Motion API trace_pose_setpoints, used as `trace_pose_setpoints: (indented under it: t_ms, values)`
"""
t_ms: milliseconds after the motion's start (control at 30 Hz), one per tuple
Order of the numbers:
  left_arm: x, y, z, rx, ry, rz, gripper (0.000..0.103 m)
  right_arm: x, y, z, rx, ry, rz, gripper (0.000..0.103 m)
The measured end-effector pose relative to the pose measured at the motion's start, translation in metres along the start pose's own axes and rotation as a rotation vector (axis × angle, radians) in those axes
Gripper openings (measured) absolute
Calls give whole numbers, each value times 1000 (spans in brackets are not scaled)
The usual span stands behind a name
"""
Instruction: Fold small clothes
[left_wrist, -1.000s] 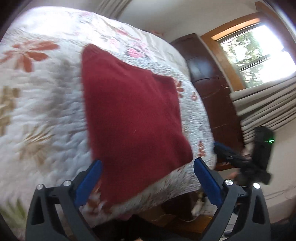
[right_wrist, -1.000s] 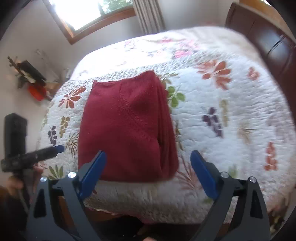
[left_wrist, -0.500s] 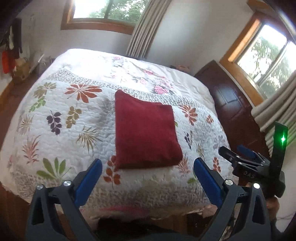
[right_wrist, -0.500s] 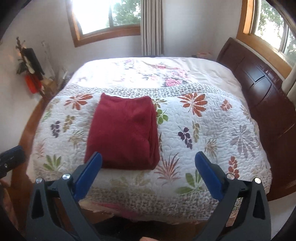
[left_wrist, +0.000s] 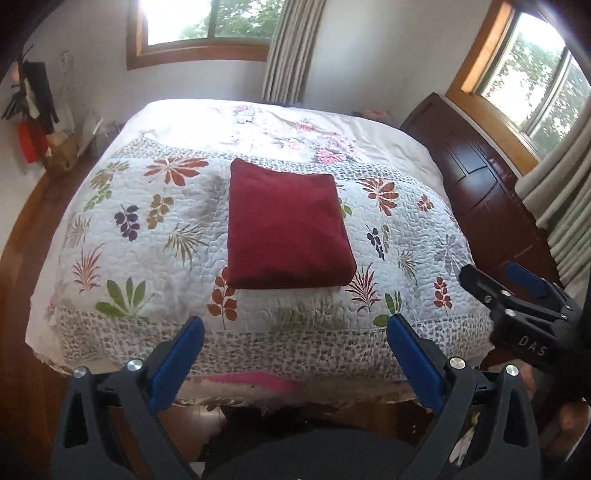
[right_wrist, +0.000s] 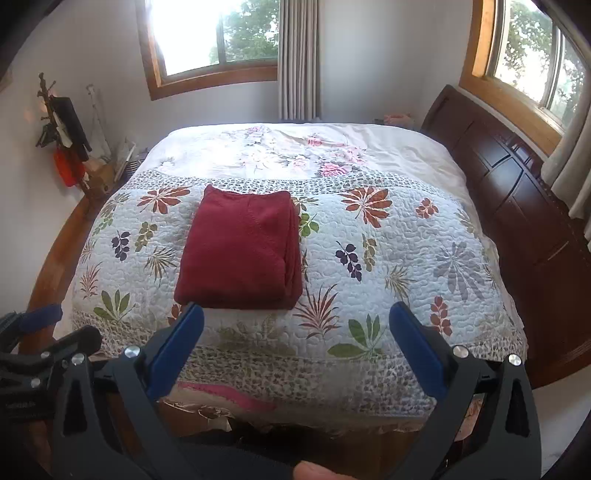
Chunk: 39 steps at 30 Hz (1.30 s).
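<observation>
Fingers wide on both grippers, empty; red garment prob. folded flat on quilt.

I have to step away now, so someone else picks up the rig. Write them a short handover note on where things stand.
Left tongs: open, empty, held back from the bed's near edge.
Right tongs: open, empty, also clear of the bed.
Red garment: folded into a neat rectangle, lying flat on the floral quilt, nothing touching it.
Done: this piece looks fully folded.
Left: no other clothes in view; fetch the next item, if there is one.
</observation>
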<state>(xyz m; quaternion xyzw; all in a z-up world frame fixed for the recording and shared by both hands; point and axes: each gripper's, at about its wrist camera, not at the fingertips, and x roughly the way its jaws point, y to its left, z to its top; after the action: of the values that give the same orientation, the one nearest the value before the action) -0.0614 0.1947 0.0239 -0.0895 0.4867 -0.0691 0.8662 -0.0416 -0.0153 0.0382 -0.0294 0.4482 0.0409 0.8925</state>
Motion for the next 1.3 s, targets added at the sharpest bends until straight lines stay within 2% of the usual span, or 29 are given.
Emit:
trace_pose_setpoints:
  t_ms: [167,500,800,1300]
  values:
    - [-15,14,0,23,-36,26,99,-1,27,-5,-19,26,-9,100]
    - [-18,46,-4,20,-27,7,99,-1,60,-6,-41,41,-40,100]
    - [-13,52,-3,42,-4,-4,99,-2,65,-3,-32,10,-85,100]
    - [-5,53,0,36,5,-14,99,5,62,1,-10,12,-70,100]
